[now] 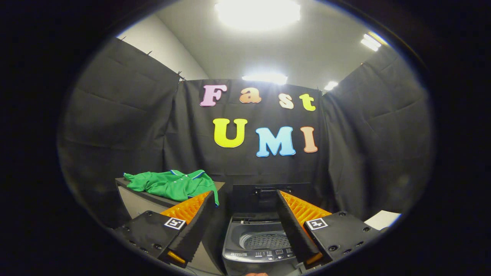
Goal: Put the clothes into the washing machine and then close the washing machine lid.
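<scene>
The gripper point(245, 193) has its jaws spread wide, holding nothing. Between the fingers sits a small grey top-loading washing machine point(257, 255), lid point(270, 197) raised, drum partly hidden. Beyond the left finger, a crumpled green polo shirt point(170, 184) lies on a grey table point(134, 201).

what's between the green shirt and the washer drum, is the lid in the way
Nothing visible. The lid stands raised behind the drum, which lies uncovered. The green shirt rests on the counter beside it; the gripper is open.
</scene>
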`<state>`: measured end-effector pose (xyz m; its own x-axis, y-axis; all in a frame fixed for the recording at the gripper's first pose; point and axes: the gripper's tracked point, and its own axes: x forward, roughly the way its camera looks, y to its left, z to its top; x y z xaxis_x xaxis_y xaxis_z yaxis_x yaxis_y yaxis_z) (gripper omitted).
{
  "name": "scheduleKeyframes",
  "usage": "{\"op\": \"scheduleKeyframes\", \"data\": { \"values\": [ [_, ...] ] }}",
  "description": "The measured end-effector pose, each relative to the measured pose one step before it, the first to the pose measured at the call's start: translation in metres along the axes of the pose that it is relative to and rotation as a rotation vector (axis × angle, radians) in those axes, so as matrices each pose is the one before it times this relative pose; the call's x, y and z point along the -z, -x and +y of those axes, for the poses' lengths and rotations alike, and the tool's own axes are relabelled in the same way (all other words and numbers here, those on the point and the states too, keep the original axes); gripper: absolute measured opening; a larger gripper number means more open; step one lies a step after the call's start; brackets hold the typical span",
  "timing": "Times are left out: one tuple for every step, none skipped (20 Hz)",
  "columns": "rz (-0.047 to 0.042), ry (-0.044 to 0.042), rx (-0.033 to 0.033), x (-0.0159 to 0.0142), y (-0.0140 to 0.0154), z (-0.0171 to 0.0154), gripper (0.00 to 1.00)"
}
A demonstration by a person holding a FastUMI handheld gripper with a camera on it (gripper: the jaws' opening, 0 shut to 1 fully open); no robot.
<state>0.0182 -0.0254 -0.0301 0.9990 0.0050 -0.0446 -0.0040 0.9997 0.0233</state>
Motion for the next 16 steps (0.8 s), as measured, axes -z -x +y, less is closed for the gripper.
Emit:
{"op": "scheduleKeyframes", "data": {
  "values": [
    [0.00588,-0.00170,-0.00666,0.00277,-0.00233,-0.00058,0.98],
    [0.00597,-0.00388,-0.00689,0.00370,-0.00281,-0.00076,0.98],
    [0.00192,-0.00892,-0.01256,0.00054,-0.00245,0.00100,0.98],
    [-0.00105,-0.00803,-0.01093,0.00029,-0.00180,0.00131,0.98],
    [-0.00277,-0.00297,-0.01209,-0.00186,-0.00291,0.00133,0.98],
    [-0.00646,-0.00309,-0.02262,-0.00270,-0.00474,0.00509,0.98],
    [0.01000,0.00055,-0.01871,-0.00125,-0.00446,0.00565,0.98],
    [0.01422,0.00013,-0.03000,0.00102,-0.00658,0.00655,0.98],
    [0.01971,-0.00429,-0.02973,-0.00022,-0.00609,0.00856,0.98],
    [0.01782,-0.00693,-0.03073,-0.00010,-0.00560,0.00966,0.97],
    [0.01522,-0.00618,-0.02222,-0.00305,-0.00564,0.00841,0.97],
    [0.00528,-0.00082,-0.01774,-0.00516,-0.00585,0.00780,0.98],
    [0.00315,0.00099,-0.01358,-0.00735,-0.00595,0.00723,0.97],
    [-0.00549,0.00375,-0.01294,-0.00916,-0.00754,0.01009,0.98],
    [0.00518,0.00437,-0.00882,-0.00776,-0.00648,0.00841,0.98],
    [0.00587,0.00248,-0.01335,-0.00674,-0.00747,0.01025,0.97]
  ]
}}
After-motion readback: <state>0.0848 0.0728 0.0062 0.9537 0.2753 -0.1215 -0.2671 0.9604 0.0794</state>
